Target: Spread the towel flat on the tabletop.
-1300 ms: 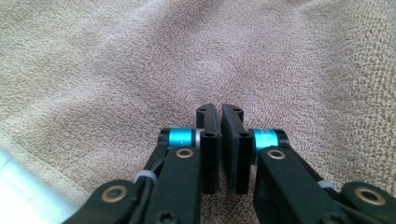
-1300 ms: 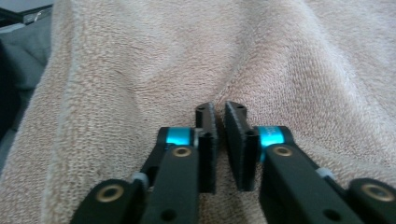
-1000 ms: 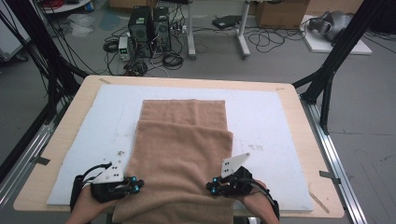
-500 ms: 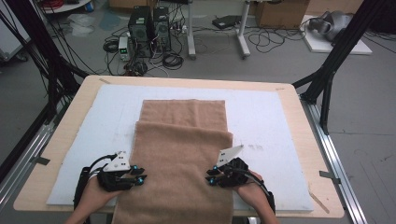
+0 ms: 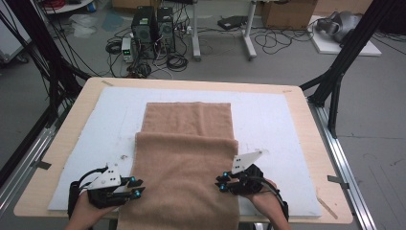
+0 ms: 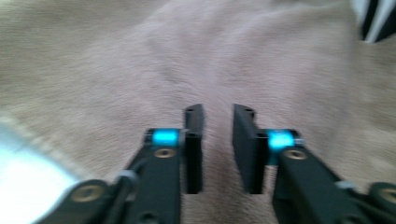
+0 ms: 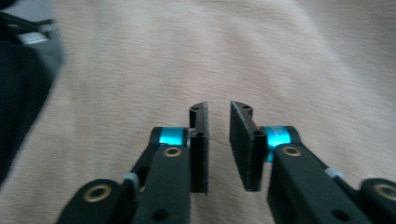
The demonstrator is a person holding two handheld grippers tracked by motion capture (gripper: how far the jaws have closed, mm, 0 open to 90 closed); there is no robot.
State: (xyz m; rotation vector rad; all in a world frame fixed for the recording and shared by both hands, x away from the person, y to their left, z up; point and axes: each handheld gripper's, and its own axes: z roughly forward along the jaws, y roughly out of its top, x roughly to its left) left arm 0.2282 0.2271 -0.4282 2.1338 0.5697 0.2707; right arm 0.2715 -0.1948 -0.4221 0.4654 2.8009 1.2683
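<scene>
Since the earlier frames the two grippers have slid outward off the towel (image 5: 184, 167), from on top of its near part to its left and right edges, and the jaws of both have just been opening. The left gripper (image 5: 135, 187) now sits at the towel's left edge near the desk's near side, and its own view shows its jaws apart by a narrow gap with only towel pile beyond them, nothing pinched between. The right gripper (image 5: 220, 182) sits at the towel's right edge, and its jaws likewise stand slightly apart with no cloth caught in the gap. The towel lies on the white mat (image 5: 282, 124) in the middle of the desk (image 5: 311, 143), folded once: the near layer is laid over the far one, its folded-over edge running across about halfway up, with a strip of the lower layer showing past it on the far side, and the near end hanging over the desk's near edge. I judge that the fold has just been let go and the cloth is resting on its own. The next step is probably a fresh grasp at the sides or near corners for a second fold, or some smoothing.
</scene>
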